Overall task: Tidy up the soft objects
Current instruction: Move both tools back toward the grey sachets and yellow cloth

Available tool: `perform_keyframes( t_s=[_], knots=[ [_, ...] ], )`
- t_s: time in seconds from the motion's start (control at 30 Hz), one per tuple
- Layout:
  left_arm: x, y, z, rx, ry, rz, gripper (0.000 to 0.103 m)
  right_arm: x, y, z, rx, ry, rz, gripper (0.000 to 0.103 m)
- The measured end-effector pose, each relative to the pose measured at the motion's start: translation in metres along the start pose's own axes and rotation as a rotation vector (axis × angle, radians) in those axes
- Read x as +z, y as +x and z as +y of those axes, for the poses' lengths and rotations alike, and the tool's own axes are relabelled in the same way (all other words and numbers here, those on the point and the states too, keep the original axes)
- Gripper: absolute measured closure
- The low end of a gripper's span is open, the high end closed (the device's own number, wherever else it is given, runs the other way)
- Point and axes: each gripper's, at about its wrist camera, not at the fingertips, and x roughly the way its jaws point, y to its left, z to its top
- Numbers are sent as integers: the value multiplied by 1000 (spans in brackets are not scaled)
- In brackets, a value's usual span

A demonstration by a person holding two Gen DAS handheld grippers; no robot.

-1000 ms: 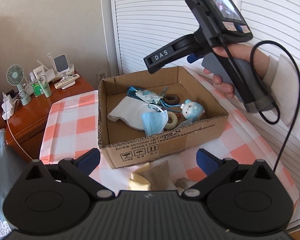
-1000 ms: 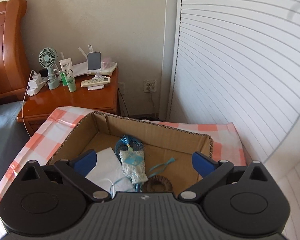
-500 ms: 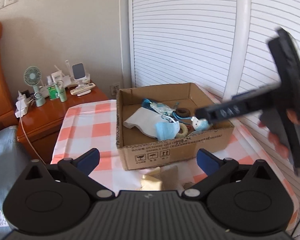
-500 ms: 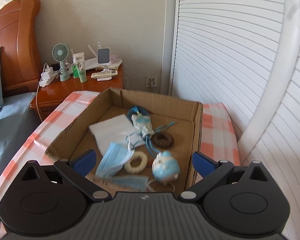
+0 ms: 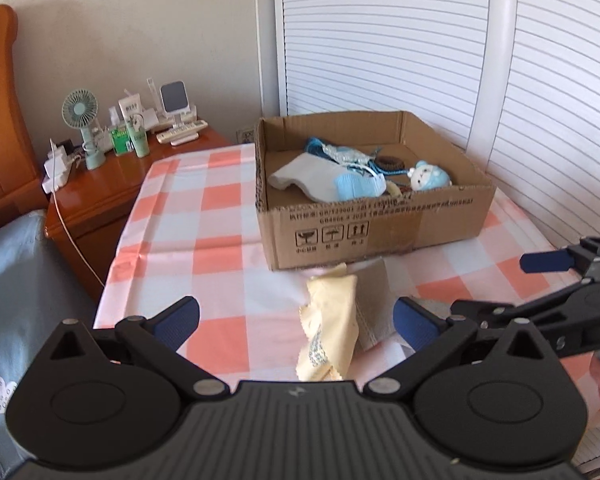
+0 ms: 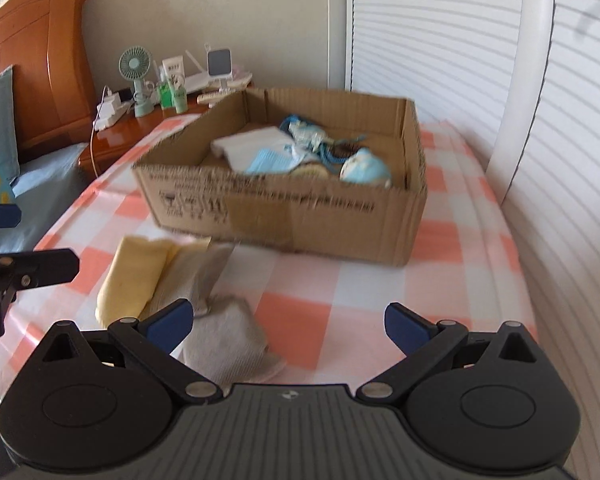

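Note:
A cardboard box (image 5: 380, 236) (image 6: 300, 220) on the checked tablecloth holds a white cloth (image 5: 304, 174), a blue face mask (image 5: 354, 184), a blue plush toy (image 5: 426, 174) (image 6: 366, 168) and hair ties. In front of the box lie a yellow cloth (image 5: 330, 320) (image 6: 134, 280), a beige cloth (image 6: 196, 272) and a grey cloth (image 6: 232, 344). My left gripper (image 5: 296, 316) is open and empty above the yellow cloth. My right gripper (image 6: 286, 320) is open and empty over the grey cloth; it also shows in the left wrist view (image 5: 540, 280).
A wooden nightstand (image 5: 100, 184) at the left carries a small fan (image 5: 80, 120), bottles and a remote. A bed with grey-blue bedding (image 5: 20, 280) is at the left. White louvred doors (image 5: 420, 40) stand behind the table (image 5: 204, 240).
Both grippers have pulled back from the box and dropped lower. The right gripper moved from above the box to the table in front of it, over the cloths.

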Motion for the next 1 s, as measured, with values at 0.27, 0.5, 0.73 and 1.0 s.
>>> perform_keyframes(
  t_s=[0.27, 0.5, 0.73, 1.0],
  knots=[
    [-5, 7, 2, 40, 4, 34, 1, -7, 22, 21, 13, -40, 66, 0],
    [-8, 15, 6, 37, -9, 66, 1, -3, 47, 37, 10, -84, 111, 0],
    [-8, 21, 7, 28, -13, 77, 1, -3, 62, 33, -19, -64, 145, 0],
    [-8, 24, 4, 19, -8, 84, 1, -5, 61, 14, -74, -9, 148, 0]
  ],
)
